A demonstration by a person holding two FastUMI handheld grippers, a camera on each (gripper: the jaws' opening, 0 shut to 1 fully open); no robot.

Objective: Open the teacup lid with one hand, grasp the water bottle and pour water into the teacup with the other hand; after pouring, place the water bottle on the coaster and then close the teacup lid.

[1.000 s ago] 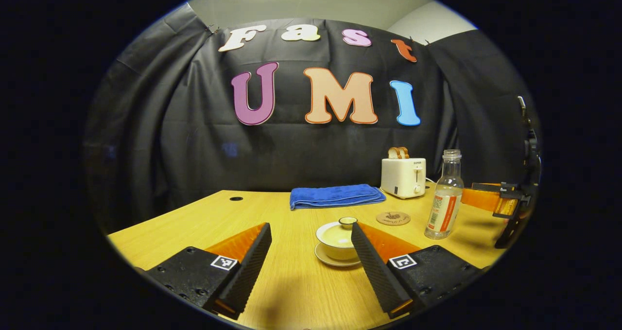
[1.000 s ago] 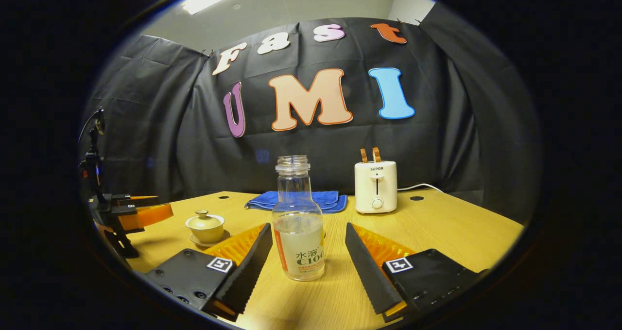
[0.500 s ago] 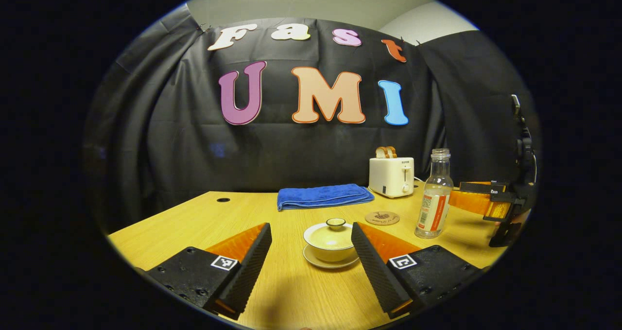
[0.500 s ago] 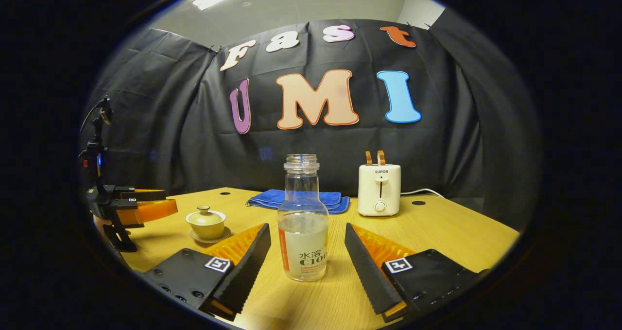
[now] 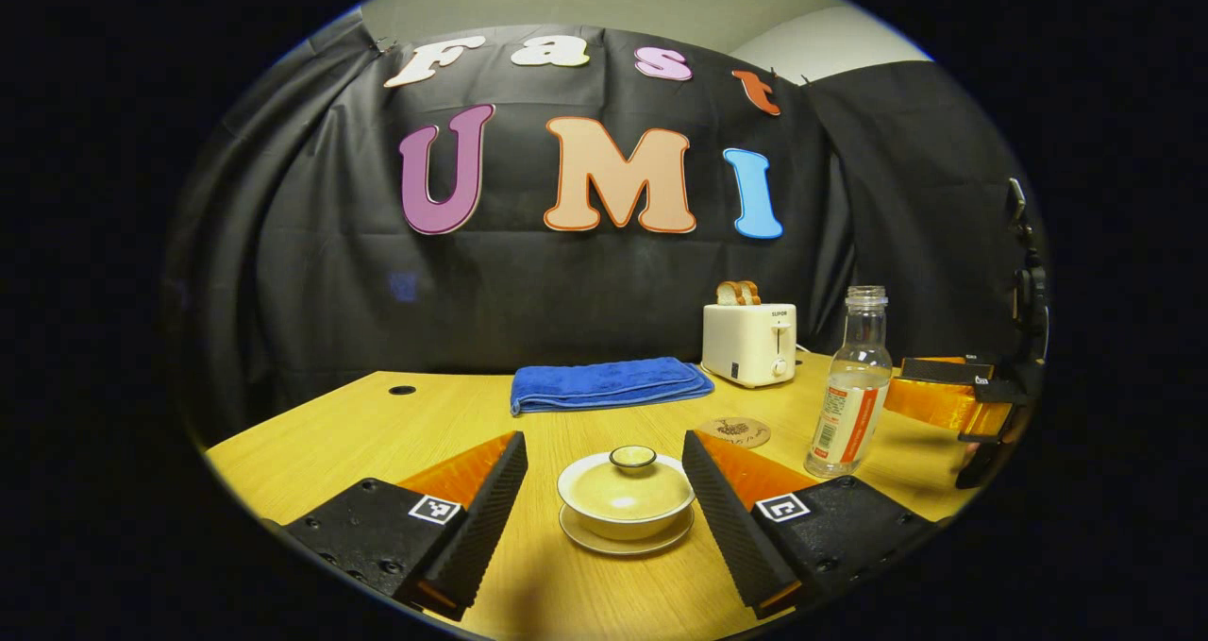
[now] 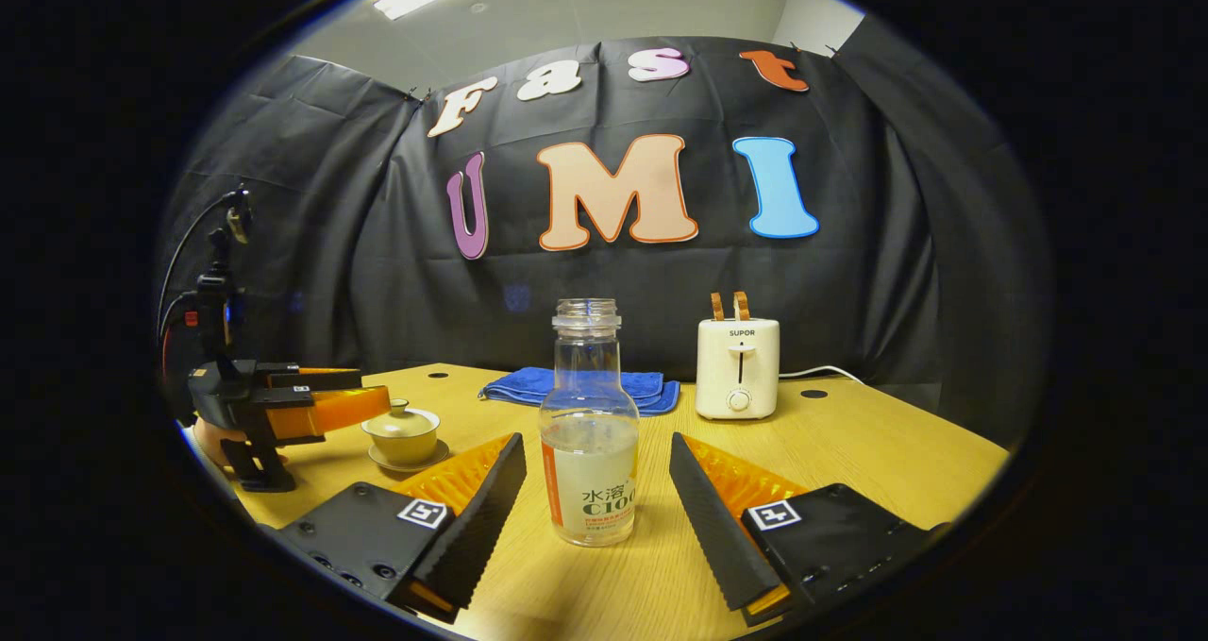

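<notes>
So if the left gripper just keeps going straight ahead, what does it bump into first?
Most likely the teacup. It sits on its saucer between the left gripper's open fingers, lid on. The blue towel lies farther back.

On the counter (image 5: 377,433), the teacup (image 5: 625,496) sits on its saucer between the left hand-held gripper (image 5: 604,499) fingers, lid on. The coaster (image 5: 734,431) lies behind it to the right, the water bottle (image 5: 848,382) just right of that. The towel (image 5: 609,383) and toaster (image 5: 749,342) stand at the back.
</notes>
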